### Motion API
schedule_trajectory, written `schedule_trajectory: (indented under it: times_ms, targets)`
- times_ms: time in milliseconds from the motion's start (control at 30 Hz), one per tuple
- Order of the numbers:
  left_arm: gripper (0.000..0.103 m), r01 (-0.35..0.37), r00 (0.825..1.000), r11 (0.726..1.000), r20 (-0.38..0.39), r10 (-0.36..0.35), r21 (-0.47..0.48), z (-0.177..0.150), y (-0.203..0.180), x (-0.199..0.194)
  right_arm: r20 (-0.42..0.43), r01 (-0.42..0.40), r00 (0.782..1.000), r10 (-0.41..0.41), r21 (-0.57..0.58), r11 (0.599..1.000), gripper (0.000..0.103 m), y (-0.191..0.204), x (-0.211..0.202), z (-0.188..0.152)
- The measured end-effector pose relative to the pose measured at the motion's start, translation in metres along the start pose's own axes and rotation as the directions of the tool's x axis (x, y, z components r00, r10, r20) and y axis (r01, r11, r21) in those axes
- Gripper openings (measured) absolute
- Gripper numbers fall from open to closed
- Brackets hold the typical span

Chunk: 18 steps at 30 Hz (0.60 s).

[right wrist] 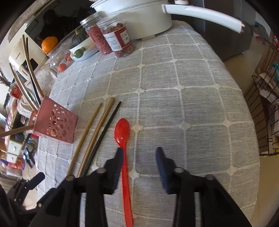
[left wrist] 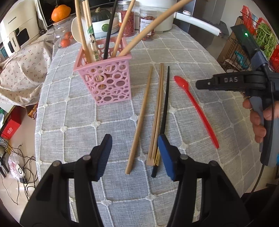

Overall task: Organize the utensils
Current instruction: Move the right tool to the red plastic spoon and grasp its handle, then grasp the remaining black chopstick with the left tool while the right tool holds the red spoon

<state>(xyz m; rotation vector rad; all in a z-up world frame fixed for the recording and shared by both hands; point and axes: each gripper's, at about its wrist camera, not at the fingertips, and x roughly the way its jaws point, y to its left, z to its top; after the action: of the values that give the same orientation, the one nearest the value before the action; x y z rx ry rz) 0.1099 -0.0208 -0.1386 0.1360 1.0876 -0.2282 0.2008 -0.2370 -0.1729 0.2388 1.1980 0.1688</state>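
Note:
A pink perforated holder [left wrist: 106, 82] stands on the grey checked tablecloth [left wrist: 191, 57] with several chopsticks upright in it. To its right lie a single wooden chopstick [left wrist: 141, 117], a wooden pair [left wrist: 157, 111] and a black chopstick [left wrist: 165, 104]. My left gripper [left wrist: 134, 138] hovers open above their near ends, with no pad touching them. A red plastic spoon [right wrist: 123, 131] lies further right. My right gripper [right wrist: 139, 149] is open over its handle, which runs just inside the left finger [right wrist: 118, 162]. The holder [right wrist: 55, 122] shows at the left of the right wrist view.
Two clear jars [right wrist: 111, 38] of red contents, a white pot [right wrist: 136, 19] with a long handle and a bowl [right wrist: 83, 50] crowd the table's far end. An orange [left wrist: 61, 13] sits at the back left. A wire rack [right wrist: 265, 104] stands beyond the right table edge.

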Motion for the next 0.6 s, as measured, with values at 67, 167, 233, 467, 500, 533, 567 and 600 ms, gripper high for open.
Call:
schedule_trajectory:
  times_ms: [67, 167, 233, 467, 500, 533, 567, 600]
  targets:
    - [0.057, -0.001, 1.0, 1.0, -0.004, 0.001, -0.001, 0.0, 0.001, 0.001, -0.014, 0.021, 1.0, -0.021, -0.022, 1.0, 0.043, 0.012, 0.012, 0.002]
    - [0.056, -0.001, 1.0, 1.0, -0.007, 0.001, -0.003, -0.001, 0.003, 0.001, -0.017, 0.073, 0.997, -0.075, -0.067, 0.995, 0.043, 0.026, 0.026, 0.004]
    - [0.056, -0.001, 1.0, 1.0, -0.009, 0.001, -0.001, -0.003, 0.004, 0.001, 0.0, 0.118, 0.993, -0.119, -0.109, 0.987, 0.039, 0.035, 0.032, 0.004]
    - [0.042, 0.003, 0.999, 1.0, -0.042, -0.002, 0.031, -0.009, 0.001, 0.007, 0.011, 0.164, 0.986, -0.164, -0.133, 0.977, 0.008, 0.029, 0.03, 0.004]
    - [0.039, 0.008, 0.999, 0.999, -0.047, -0.006, 0.042, -0.009, -0.002, 0.008, 0.012, 0.157, 0.988, -0.157, -0.122, 0.98, 0.008, 0.023, 0.026, 0.003]
    - [0.038, 0.01, 0.999, 0.998, -0.049, -0.007, 0.058, -0.009, -0.007, 0.01, 0.014, 0.156, 0.988, -0.156, -0.116, 0.981, 0.008, 0.019, 0.022, 0.002]
    - [0.038, 0.005, 0.999, 0.997, -0.049, -0.002, 0.071, -0.009, -0.013, 0.011, 0.02, 0.154, 0.988, -0.152, -0.108, 0.982, 0.008, 0.013, 0.017, 0.0]
    - [0.038, 0.005, 0.999, 0.997, -0.051, -0.001, 0.078, -0.009, -0.017, 0.012, 0.025, 0.147, 0.989, -0.145, -0.1, 0.984, 0.005, 0.007, 0.01, -0.001]
